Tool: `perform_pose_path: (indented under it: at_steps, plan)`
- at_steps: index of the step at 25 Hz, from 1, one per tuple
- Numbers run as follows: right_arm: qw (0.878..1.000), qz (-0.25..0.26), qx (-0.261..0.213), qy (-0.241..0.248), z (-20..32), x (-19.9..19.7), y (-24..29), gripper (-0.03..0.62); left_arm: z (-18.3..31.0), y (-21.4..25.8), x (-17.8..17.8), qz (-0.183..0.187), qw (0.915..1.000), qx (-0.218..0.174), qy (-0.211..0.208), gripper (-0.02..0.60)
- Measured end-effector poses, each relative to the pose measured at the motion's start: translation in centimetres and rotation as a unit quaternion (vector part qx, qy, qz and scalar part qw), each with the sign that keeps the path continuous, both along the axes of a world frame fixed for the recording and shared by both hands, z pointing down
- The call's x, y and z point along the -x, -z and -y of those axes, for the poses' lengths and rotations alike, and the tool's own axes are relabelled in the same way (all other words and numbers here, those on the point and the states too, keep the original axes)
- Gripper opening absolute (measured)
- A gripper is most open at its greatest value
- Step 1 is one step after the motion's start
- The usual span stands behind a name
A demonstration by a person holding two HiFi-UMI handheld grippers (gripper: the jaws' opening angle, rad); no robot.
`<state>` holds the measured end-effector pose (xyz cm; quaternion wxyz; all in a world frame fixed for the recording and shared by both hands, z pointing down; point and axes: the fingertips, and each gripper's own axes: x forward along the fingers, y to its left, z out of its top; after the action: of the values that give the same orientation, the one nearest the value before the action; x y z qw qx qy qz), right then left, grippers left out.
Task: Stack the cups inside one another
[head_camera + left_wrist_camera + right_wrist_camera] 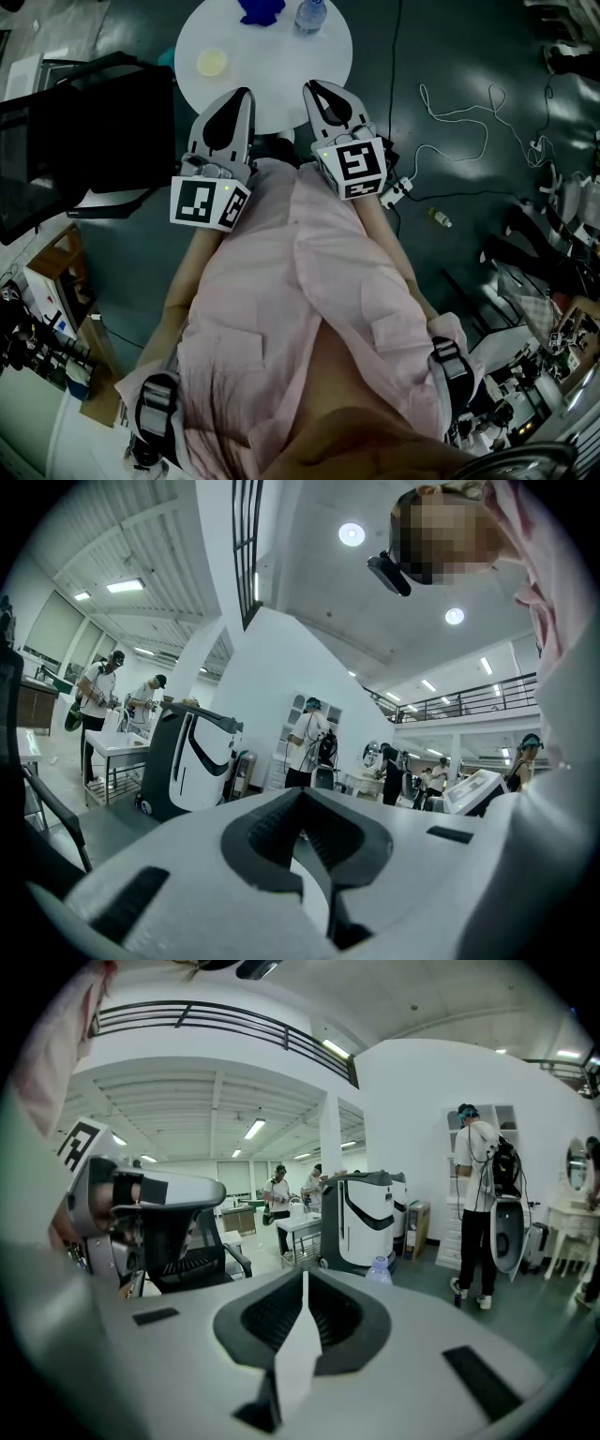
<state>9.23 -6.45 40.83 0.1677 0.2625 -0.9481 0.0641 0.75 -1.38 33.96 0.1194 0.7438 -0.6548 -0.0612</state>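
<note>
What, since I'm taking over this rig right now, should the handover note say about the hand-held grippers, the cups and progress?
Left hand-held gripper: jaws shut, empty, raised at the near edge of the round white table.
Right hand-held gripper: jaws shut, empty, beside the left one.
Things: one pale yellow cup stands on the table's left part. A blue item and a clear plastic water bottle sit at the far edge; whether the blue item is a cup cannot be told.
Done: no stacking visible.
Left: everything, probably starting by reaching for the yellow cup.
</note>
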Motion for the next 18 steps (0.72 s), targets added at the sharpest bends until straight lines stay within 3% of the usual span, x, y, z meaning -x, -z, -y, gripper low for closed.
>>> perform_pose_path:
  at_steps: [18]
  plan:
    - [1.000,-0.005,0.004,-0.012,-0.73,-0.51,-0.21,0.038,-0.95,-0.03,-0.21,-0.001,1.0000,0.000,-0.002,0.015]
